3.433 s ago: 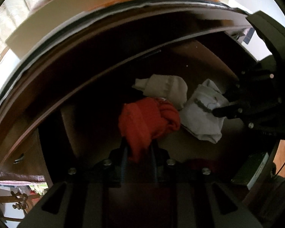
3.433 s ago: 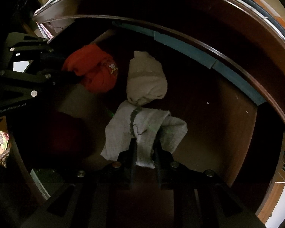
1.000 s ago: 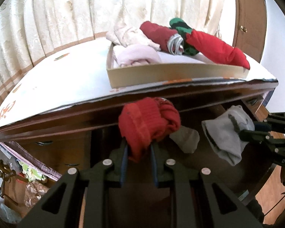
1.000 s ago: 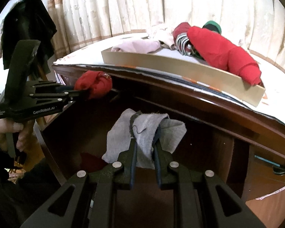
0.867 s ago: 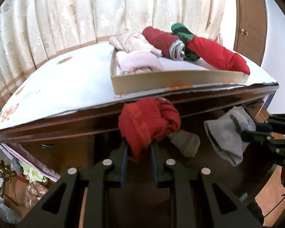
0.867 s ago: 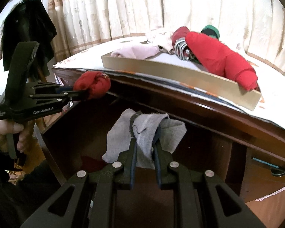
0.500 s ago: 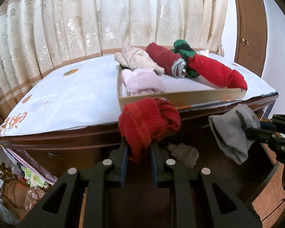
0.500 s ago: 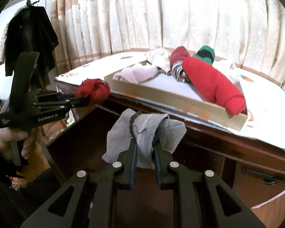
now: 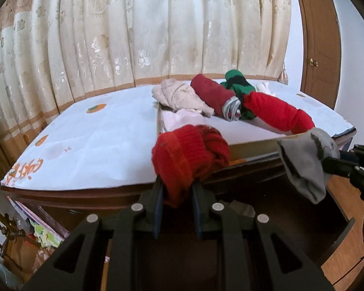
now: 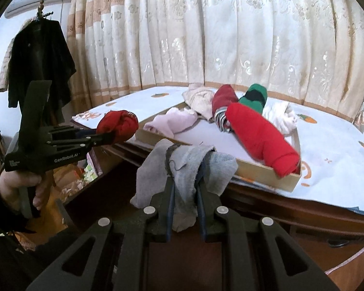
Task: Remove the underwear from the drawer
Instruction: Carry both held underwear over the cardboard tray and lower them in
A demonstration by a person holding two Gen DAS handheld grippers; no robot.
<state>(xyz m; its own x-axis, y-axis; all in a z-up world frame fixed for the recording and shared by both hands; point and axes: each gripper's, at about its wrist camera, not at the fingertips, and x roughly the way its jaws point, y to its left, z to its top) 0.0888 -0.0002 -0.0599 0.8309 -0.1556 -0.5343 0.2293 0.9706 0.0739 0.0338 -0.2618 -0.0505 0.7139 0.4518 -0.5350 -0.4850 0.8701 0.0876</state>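
My left gripper (image 9: 176,189) is shut on a bunched red underwear piece (image 9: 189,157) and holds it above the open dark wooden drawer (image 9: 337,237), level with the dresser top. It also shows in the right wrist view (image 10: 117,123). My right gripper (image 10: 185,181) is shut on a grey underwear piece (image 10: 184,169), also lifted above the drawer; it shows in the left wrist view (image 9: 305,162). One pale piece (image 9: 240,208) still lies inside the drawer.
A shallow cardboard tray (image 10: 267,172) on the white-covered dresser top (image 9: 97,140) holds rolled red (image 10: 259,135), green, pink and beige clothes. Curtains hang behind. A dark coat (image 10: 38,58) hangs at left. A wooden door (image 9: 320,48) is at right.
Both grippers have risen out of the drawer with their pieces, from deep inside it to the height of the dresser top. The tray now lies just ahead of them.
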